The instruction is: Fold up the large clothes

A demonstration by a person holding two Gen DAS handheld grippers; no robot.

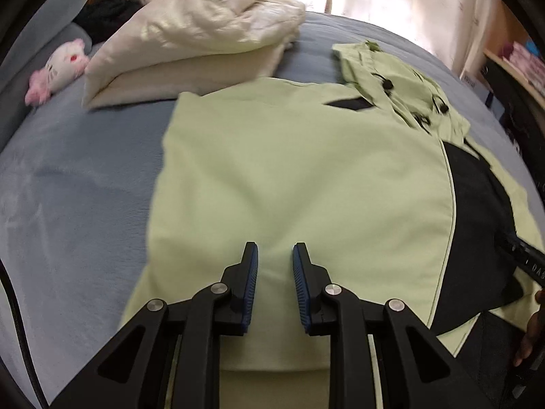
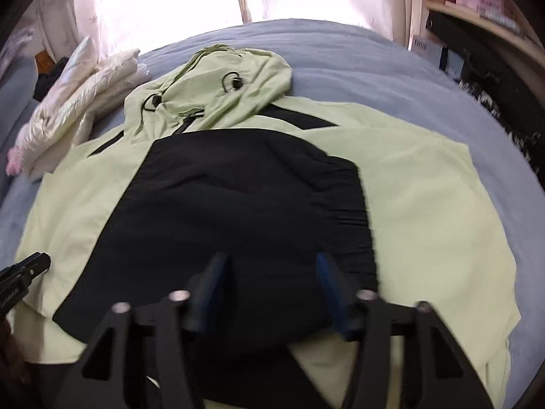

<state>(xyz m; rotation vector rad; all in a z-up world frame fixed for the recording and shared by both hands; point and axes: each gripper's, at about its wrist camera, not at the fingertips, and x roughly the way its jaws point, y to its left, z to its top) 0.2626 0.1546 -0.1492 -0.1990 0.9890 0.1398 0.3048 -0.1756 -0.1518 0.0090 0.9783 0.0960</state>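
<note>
Jacket (image 2: 425,211), pale green with a black panel (image 2: 238,204) folded across its middle, lies flat on the grey-blue bed (image 2: 357,58), its long axis running from the near edge, where both grippers hang, to the far edge by the curtains, hood (image 2: 235,92) farthest away. Left gripper (image 1: 275,272) hovers over the plain green side, fingers a little apart with nothing between them. Right gripper (image 2: 269,289) hangs over the near end of the black panel, its blurred fingers wider apart and likewise empty, so that hem lies just ahead of and below them. Judging by this, the right hand is nearer the black fold, the left nearer the jacket's outer green edge; any lengthwise fold would likely carry the near hem toward the hood. White quilted garment (image 1: 190,44) sits folded toward the bed's far left corner.
</note>
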